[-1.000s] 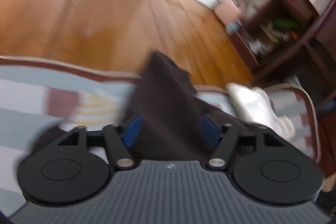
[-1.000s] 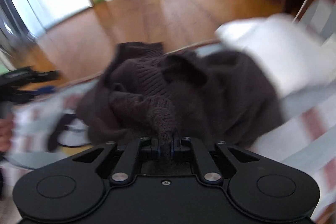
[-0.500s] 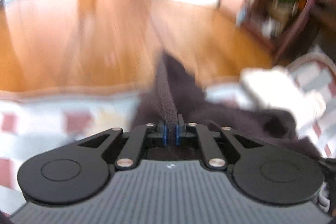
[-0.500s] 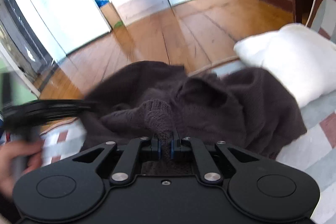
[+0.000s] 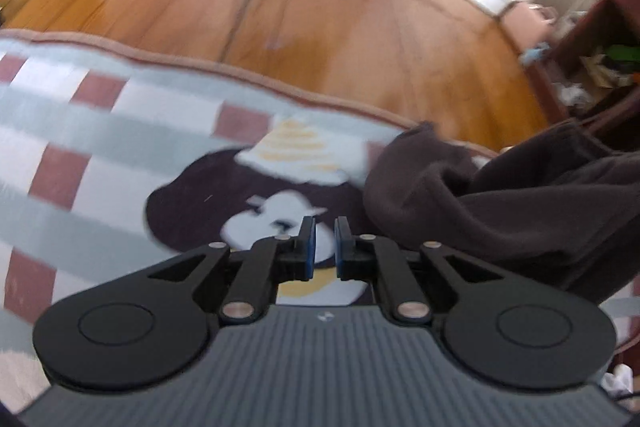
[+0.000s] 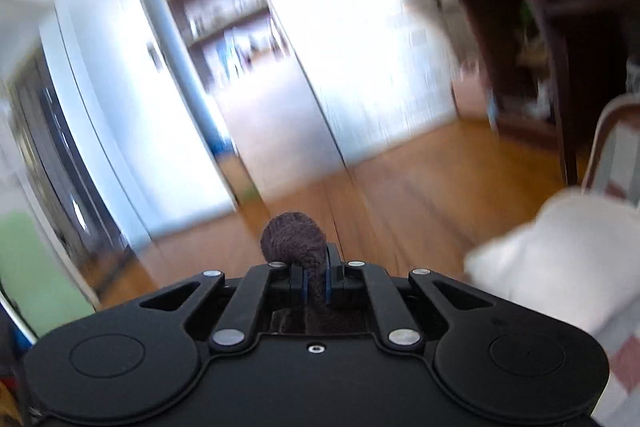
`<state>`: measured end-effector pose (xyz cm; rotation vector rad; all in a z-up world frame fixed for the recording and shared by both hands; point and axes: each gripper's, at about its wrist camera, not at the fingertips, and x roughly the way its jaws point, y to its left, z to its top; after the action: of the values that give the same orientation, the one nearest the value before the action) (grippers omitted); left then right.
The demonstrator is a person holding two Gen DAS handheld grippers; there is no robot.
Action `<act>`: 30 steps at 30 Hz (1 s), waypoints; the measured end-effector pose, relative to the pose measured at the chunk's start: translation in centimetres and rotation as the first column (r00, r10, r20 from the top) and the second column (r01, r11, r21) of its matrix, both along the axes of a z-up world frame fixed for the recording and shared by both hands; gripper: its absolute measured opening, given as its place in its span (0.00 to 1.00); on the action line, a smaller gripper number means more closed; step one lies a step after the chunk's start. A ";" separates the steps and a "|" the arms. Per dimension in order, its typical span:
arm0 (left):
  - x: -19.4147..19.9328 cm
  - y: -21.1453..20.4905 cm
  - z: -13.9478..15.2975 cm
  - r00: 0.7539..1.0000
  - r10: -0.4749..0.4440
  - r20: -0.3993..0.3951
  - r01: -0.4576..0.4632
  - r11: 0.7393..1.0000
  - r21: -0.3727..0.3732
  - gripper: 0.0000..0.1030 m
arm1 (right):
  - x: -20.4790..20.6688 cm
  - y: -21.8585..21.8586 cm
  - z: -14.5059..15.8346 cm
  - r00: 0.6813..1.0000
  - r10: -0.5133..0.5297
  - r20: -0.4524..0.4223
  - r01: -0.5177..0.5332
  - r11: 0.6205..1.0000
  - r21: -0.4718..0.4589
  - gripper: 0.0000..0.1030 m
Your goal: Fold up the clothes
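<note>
**Knit sweater pinched in right tongs, left tongs empty**

The right gripper [image 6: 315, 277] clamps a rolled nub of the dark brown knit sweater [image 5: 500, 211]. Its soft bulk slumps near the piped far edge of the checked blanket [image 5: 80, 131]. The left gripper [image 5: 323, 243] is narrowly parted, holding nothing, above a printed cartoon figure [image 5: 256, 203].

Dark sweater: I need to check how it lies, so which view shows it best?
The left wrist view: the dark sweater lies bunched on the checked blanket. The right wrist view shows only a knit tuft pinched in the right tongs.
</note>
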<state>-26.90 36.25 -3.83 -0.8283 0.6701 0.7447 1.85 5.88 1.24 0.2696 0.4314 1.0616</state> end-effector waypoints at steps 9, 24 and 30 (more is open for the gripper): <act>11.2 -0.3 -1.3 0.984 -0.155 -0.088 0.153 0.988 -0.031 0.47 | 4.1 -5.5 -7.6 0.955 -0.297 0.022 0.280 0.871 -0.403 0.08; 21.0 -4.1 -6.4 0.821 -0.468 -0.328 0.517 0.853 0.077 0.00 | 6.6 -8.1 -9.8 0.954 -0.249 -0.168 0.185 0.927 -0.325 0.08; 14.5 -4.7 0.2 0.883 -0.400 -0.246 0.453 0.865 0.217 0.00 | 6.1 -7.8 -9.4 0.957 -0.240 -0.165 0.183 0.936 -0.299 0.08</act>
<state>-12.39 31.59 -3.58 -0.3349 0.8706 0.4943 7.95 -1.95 -8.12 0.1647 0.7116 0.7511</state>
